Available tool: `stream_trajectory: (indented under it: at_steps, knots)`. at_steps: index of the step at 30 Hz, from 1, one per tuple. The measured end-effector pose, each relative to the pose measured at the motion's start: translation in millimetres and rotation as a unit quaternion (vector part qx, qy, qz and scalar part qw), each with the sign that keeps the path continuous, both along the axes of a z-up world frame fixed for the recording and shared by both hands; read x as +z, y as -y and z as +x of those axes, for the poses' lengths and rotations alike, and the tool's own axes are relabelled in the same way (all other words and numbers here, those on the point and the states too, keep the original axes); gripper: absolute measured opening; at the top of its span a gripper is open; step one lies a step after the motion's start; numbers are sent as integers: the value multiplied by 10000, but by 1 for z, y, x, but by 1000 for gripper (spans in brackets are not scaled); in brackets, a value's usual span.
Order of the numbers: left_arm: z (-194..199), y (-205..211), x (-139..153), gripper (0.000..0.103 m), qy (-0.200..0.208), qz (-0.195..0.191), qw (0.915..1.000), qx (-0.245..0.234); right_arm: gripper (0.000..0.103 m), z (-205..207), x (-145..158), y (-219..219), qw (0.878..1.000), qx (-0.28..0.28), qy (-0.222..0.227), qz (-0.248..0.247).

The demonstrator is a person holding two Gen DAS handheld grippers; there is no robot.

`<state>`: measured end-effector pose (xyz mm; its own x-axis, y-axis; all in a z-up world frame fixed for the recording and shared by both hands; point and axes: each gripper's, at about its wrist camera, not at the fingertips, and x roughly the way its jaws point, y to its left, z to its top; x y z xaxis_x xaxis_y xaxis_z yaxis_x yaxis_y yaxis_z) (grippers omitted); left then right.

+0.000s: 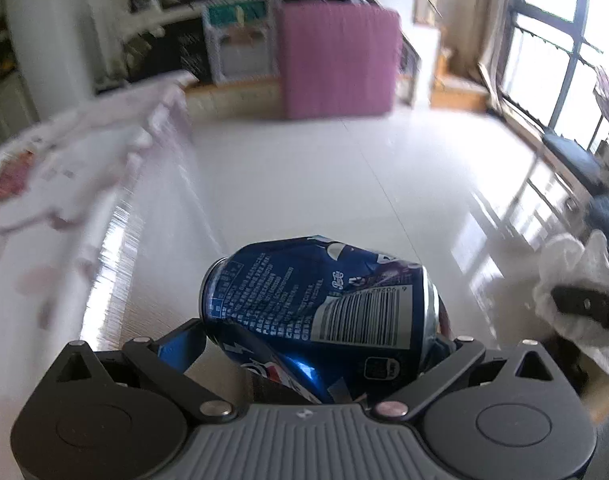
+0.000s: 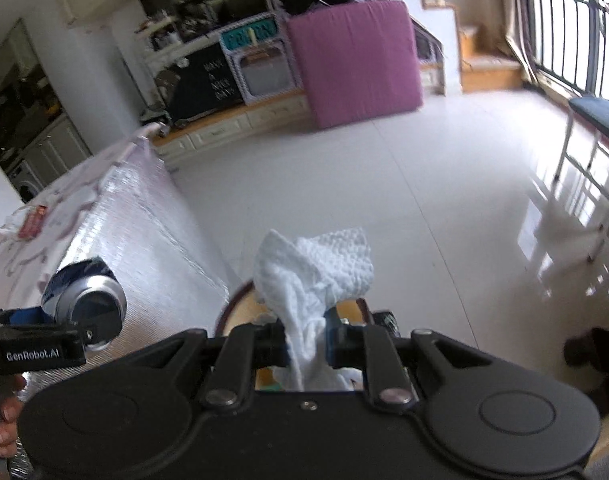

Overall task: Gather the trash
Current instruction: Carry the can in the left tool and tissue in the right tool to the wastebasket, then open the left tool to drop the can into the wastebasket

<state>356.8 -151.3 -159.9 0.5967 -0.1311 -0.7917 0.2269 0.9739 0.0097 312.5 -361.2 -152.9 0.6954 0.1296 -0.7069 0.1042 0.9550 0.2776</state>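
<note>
White floor tiles (image 2: 344, 168) stretch ahead of me to a purple mat (image 2: 356, 64) leaning against the low cabinets, with a window (image 1: 556, 52) along the right side. On my left runs a counter (image 2: 64, 208) under a pale patterned cloth, a small red packet (image 2: 32, 222) lying on it.

My left tool (image 1: 322, 332) is clamped on a dented blue soda can (image 1: 320, 300), which lies sideways between the fingers, one end to the left and the barcode facing up. In the right wrist view that can (image 2: 84, 300) sits low at the left, its silver end turned toward me.

My right tool (image 2: 306, 344) is closed tight on a crumpled white paper towel (image 2: 316, 272), the bunched wad standing up above the pads. Just below and beyond it I see the dark round rim of a bin (image 2: 228, 308), though most of it is hidden behind the tool.
</note>
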Motion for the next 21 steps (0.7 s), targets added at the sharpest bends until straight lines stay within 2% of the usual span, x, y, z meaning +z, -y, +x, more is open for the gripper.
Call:
stream_trajectory:
  at_steps: [3,5,8,11,14,16,21]
  knots:
    - [11,13,-23,102,-420,-139,9988,-225,16,2,-14,11,9997,-116,-181,78]
    - [23,20,-37,102,-733,-414,9960,-300,16,7,-23,17,9993,-193,-299,132]
    - [47,32,-59,102,-1133,-784,9898,-354,16,15,-33,24,9985,-260,-438,190]
    - [75,43,-80,102,-1396,-970,9849,-323,16,26,-43,30,9975,-325,-579,249]
    - [108,56,-103,102,-1765,-1246,9756,-393,16,40,-51,31,9963,-323,-739,293]
    - [130,65,-120,102,-1978,-1269,9709,-455,16,48,-58,30,9954,-286,-849,325]
    - [175,81,-151,102,-2198,-1030,9687,-517,16,65,-75,21,9922,-232,-1150,429]
